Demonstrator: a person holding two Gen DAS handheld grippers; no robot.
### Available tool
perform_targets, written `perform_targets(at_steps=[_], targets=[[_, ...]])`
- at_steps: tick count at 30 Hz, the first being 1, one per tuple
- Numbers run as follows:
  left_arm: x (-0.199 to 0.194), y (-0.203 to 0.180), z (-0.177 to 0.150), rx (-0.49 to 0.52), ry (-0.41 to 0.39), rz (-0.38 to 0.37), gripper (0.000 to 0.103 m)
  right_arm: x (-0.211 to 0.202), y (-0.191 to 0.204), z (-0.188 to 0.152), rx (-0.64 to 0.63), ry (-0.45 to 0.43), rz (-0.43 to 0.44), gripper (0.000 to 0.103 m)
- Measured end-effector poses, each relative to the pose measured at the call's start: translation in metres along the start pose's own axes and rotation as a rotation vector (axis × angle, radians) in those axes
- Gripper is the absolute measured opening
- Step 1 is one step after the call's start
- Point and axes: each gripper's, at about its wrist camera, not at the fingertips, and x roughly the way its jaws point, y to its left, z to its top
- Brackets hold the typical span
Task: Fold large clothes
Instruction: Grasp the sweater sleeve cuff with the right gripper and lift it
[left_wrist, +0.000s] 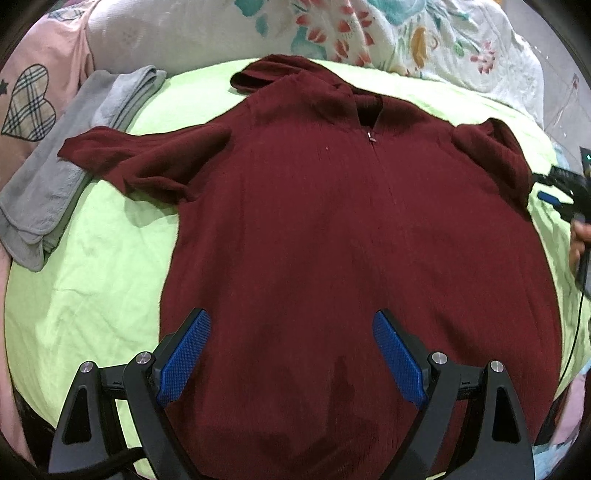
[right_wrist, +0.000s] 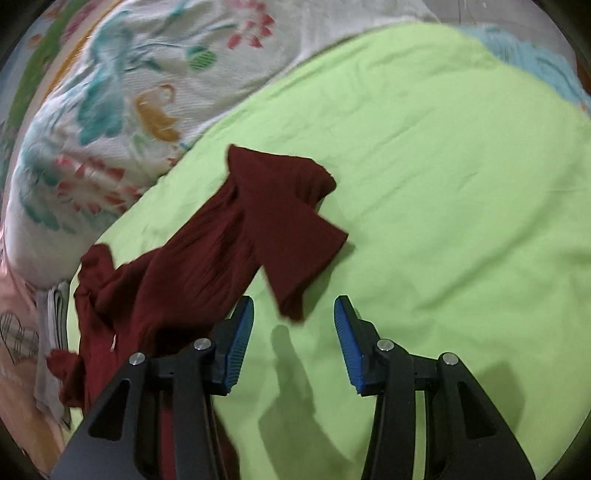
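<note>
With both the left tool (left_wrist: 291, 354) and right tool (right_wrist: 293, 341) wide open and empty, the right should pinch the crumpled sleeve (right_wrist: 295, 236) at its cuff and draw it flat across the maroon hoodie (left_wrist: 332, 229).

Lime-green bedsheet (right_wrist: 424, 166), floral quilt (left_wrist: 406, 33) bunched behind, folded grey towel (left_wrist: 55, 177) at left

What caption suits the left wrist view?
Open left claw above a maroon zip sweater spread on a green sheet.
</note>
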Motion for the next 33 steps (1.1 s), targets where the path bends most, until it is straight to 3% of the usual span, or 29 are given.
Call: perform_targets(at_steps=[4, 6, 7, 12, 15, 19, 24, 29, 33], targets=[[0.015, -0.005, 0.006, 0.013, 0.033, 0.01, 0.091, 0.019, 0.0, 0.013, 0.002, -0.004, 0.029, 0.046], [0.022, -0.007, 0.008, 0.017, 0.046, 0.007, 0.091, 0.019, 0.005, 0.018, -0.023, -0.021, 0.037, 0.029], [0.025, -0.008, 0.01, 0.02, 0.05, 0.003, 0.091, 0.018, 0.008, 0.02, -0.032, -0.029, 0.042, 0.007], [0.031, -0.011, 0.014, 0.023, 0.045, -0.023, 0.091, -0.024, 0.045, 0.02, -0.131, -0.117, 0.097, 0.007], [0.03, -0.009, 0.018, 0.011, 0.034, -0.049, 0.091, -0.048, 0.081, 0.011, -0.186, -0.09, 0.195, 0.006], [0.024, -0.001, 0.02, -0.005, 0.014, -0.077, 0.091, -0.059, 0.15, -0.009, -0.276, 0.017, 0.37, 0.006], [0.011, 0.024, 0.015, -0.04, -0.028, -0.105, 0.091, -0.024, 0.239, -0.053, -0.357, 0.214, 0.551, 0.006], [0.007, 0.055, 0.014, -0.103, -0.038, -0.142, 0.091, 0.034, 0.307, -0.103, -0.354, 0.393, 0.662, 0.007], [0.007, 0.067, 0.016, -0.116, -0.048, -0.143, 0.091, 0.068, 0.338, -0.128, -0.353, 0.461, 0.672, 0.007]])
